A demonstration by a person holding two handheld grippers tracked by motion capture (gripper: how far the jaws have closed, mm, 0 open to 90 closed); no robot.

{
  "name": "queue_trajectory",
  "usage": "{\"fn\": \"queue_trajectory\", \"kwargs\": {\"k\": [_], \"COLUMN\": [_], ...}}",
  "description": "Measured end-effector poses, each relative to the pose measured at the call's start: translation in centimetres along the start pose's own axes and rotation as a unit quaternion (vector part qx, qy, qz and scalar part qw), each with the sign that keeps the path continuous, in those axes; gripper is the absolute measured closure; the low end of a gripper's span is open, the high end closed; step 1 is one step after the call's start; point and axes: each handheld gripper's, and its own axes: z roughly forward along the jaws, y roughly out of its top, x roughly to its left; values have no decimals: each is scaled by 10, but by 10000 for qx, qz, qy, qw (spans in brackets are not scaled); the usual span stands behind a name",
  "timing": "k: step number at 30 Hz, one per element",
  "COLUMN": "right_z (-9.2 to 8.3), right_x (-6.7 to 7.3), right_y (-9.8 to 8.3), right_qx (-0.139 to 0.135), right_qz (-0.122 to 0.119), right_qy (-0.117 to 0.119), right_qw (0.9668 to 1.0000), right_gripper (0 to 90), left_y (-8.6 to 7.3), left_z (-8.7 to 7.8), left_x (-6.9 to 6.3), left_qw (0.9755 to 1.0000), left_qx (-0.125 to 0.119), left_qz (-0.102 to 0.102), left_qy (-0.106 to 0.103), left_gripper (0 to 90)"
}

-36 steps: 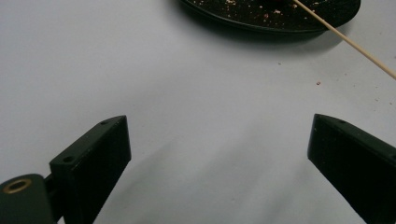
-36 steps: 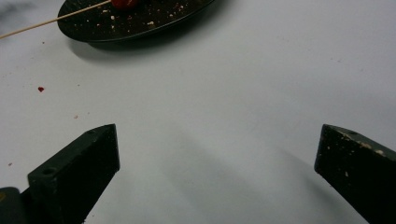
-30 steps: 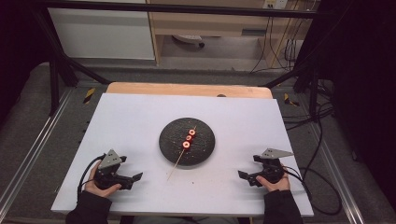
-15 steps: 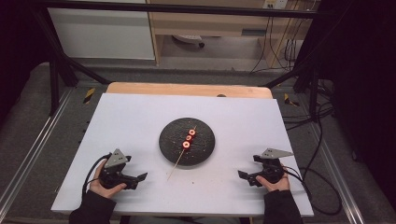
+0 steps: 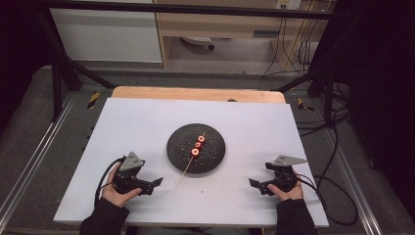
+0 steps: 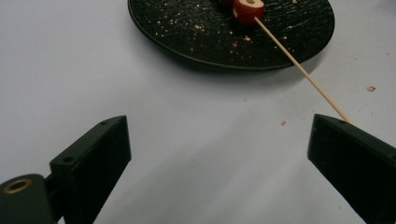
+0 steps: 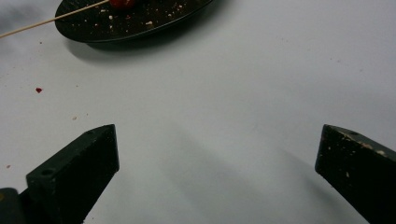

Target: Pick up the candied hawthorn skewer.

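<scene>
— Moved since a second ago: left gripper [image 5: 155,182], slid right along the near edge of the white table [image 5: 147,122] toward the skewer [image 5: 185,172]. Jaws wide apart, nothing between them.
— And the stick end now?
— Seen from the left gripper view, bare tip of skewer [image 6: 303,72] just touching or just behind the right-hand jaw; cannot tell which. Overhangs the rim of the black plate [image 5: 178,152] toward the near left.
— Load on it?
— Three red pieces [image 5: 198,144] threaded on, lying on the plate, centre of table. Crumbs scattered on the plate [image 6: 187,32]; a few red specks on the table beside it.
— Right side?
— Right gripper [image 5: 255,185] unchanged, parked near the front right, well apart from the plate. Jaws spread, empty. Plate edge [image 7: 140,23] and skewer [image 7: 46,19] far off at top left of the right gripper view.
— Meaning for the job?
— Probably lining up to pinch the bare stick end. Approach nearly done; closing not yet begun. Thin stick, likely to roll or slip if caught off-centre.
</scene>
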Motion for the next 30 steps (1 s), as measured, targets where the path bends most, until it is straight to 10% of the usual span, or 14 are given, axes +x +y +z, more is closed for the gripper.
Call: {"fn": "queue_trajectory", "kwargs": {"k": [19,30], "right_z": [0,0], "right_x": [0,0], "right_y": [0,0], "right_qx": [-1,-3], "right_qz": [-10,4], "right_qy": [1,18], "right_qw": [10000,10000], "right_gripper": [7,7], "left_y": [55,72], "left_z": [44,74], "left_x": [-33,-42], "left_qw": [9995,9979], "left_qx": [290,653], "left_qz": [99,9], "left_qy": [-32,47], "left_gripper": [127,372]}}
